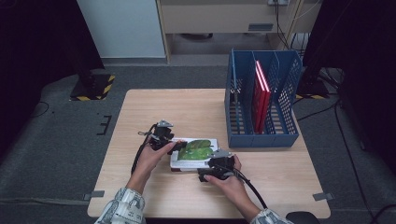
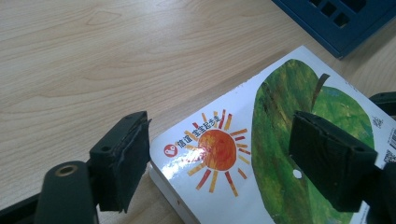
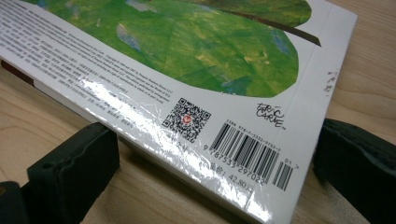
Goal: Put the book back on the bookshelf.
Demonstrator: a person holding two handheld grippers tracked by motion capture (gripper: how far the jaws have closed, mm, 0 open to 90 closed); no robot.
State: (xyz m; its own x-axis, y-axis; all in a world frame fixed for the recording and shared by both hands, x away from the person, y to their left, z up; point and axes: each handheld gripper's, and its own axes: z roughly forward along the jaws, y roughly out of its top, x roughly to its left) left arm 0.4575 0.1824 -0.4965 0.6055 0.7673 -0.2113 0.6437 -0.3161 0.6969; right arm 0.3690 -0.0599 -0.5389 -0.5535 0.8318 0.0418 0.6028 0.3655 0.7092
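Observation:
A picture book point(image 1: 194, 150) with a white cover, a big green leaf and an orange sun lies on the wooden table point(image 1: 154, 107). My left gripper point(image 1: 176, 147) is at its left end. In the left gripper view the jaws of that gripper point(image 2: 229, 154) stand open: one beside the book's point(image 2: 280, 140) corner, the other hovering over the leaf. My right gripper point(image 1: 211, 159) is at the near right corner. Seen from the right gripper, its jaws point(image 3: 217, 158) stand wide on either side of the barcode corner of the book point(image 3: 187, 46).
A blue mesh file rack point(image 1: 233, 116) stands at the table's right rear, just beyond the book, with red books point(image 1: 260, 95) upright in it. Its base point(image 2: 336, 18) is in the left gripper view. Bare tabletop lies to the left and behind.

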